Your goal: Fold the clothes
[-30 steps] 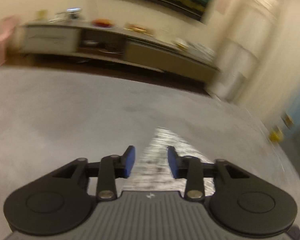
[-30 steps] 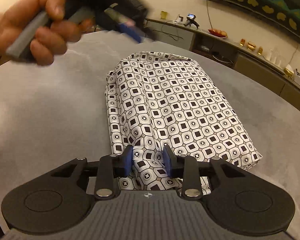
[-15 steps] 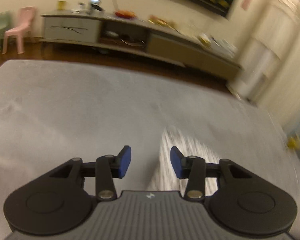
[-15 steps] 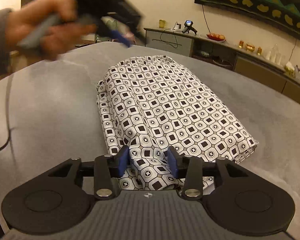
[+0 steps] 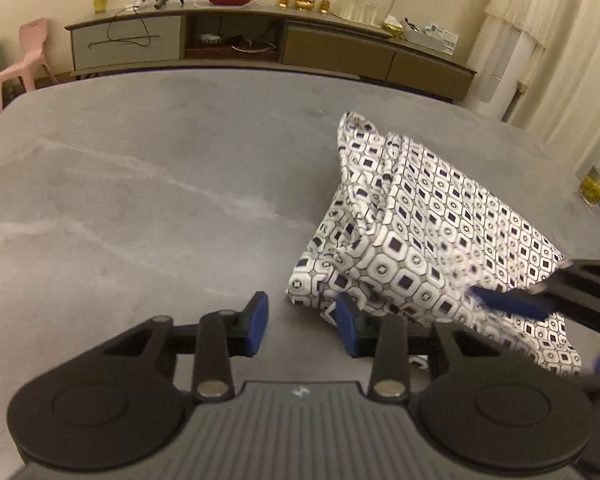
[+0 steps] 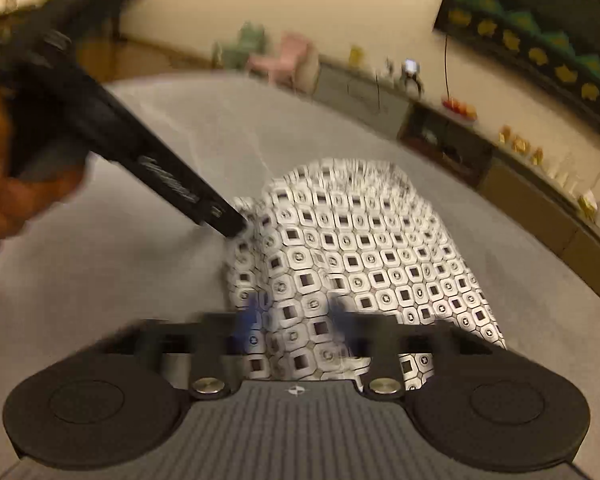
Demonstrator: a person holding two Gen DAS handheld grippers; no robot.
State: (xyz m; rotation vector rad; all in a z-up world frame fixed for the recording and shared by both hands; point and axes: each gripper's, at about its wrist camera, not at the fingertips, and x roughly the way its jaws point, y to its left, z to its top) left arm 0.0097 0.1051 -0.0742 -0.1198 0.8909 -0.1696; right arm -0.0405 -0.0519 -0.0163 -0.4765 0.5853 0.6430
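A folded white garment with a black square pattern [image 5: 428,232] lies on the grey table [image 5: 148,184]. My left gripper [image 5: 302,330] is open and empty, low over the table at the garment's near left corner. In the right wrist view the garment [image 6: 360,256] fills the centre. My right gripper [image 6: 296,320] is open, its blurred blue fingers over the garment's near edge. It shows at the right edge of the left wrist view [image 5: 540,300]. The left gripper's body [image 6: 112,128] and the hand holding it cross the upper left of the right wrist view, its tip at the garment's left edge.
A long low sideboard [image 5: 260,44] with small objects stands beyond the table's far edge. A pink child's chair [image 5: 24,52] is at the far left. A glass of yellow liquid [image 5: 592,188] sits off the right edge. White curtains hang at the right.
My left gripper has swung down and right, bringing the garment's left corner beside its fingers. My right gripper has shifted with blur but stays open over the garment's near edge.
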